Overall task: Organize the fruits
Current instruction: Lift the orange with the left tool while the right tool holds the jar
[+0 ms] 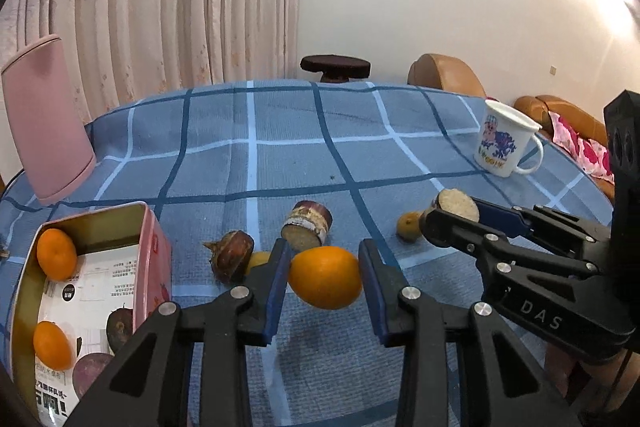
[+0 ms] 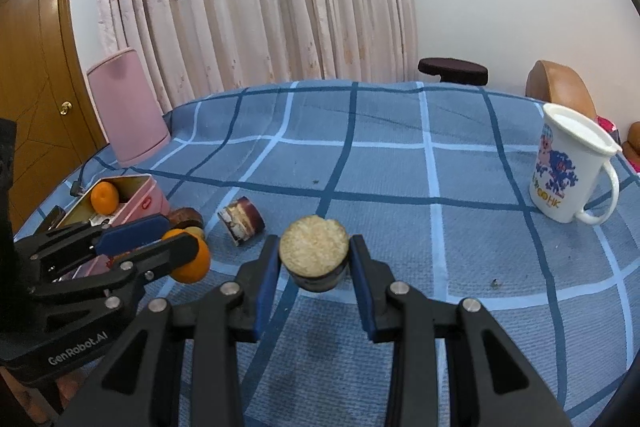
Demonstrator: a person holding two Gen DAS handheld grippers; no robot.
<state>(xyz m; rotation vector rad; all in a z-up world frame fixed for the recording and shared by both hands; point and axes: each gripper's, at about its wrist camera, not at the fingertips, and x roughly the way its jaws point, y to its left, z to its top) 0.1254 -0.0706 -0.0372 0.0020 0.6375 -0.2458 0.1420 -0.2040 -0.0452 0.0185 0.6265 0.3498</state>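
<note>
My left gripper [image 1: 325, 277] is shut on an orange [image 1: 325, 278] and holds it just above the blue checked tablecloth; it also shows in the right wrist view [image 2: 176, 245]. My right gripper [image 2: 313, 259] is shut on a short sugarcane piece [image 2: 314, 251] with its pale cut face up; it appears in the left wrist view [image 1: 454, 213] to the right. A pink tin box [image 1: 152, 259] at the left holds two oranges [image 1: 56, 254] and dark purple fruit. Two more sugarcane pieces [image 1: 307, 225] [image 1: 232, 255] lie on the cloth.
A white printed mug [image 1: 505, 139] stands at the right, also in the right wrist view [image 2: 568, 167]. A small yellowish fruit [image 1: 407, 225] lies behind my right gripper. A pink lamp shade [image 1: 44, 123] stands at the far left. A sofa and a stool are beyond the table.
</note>
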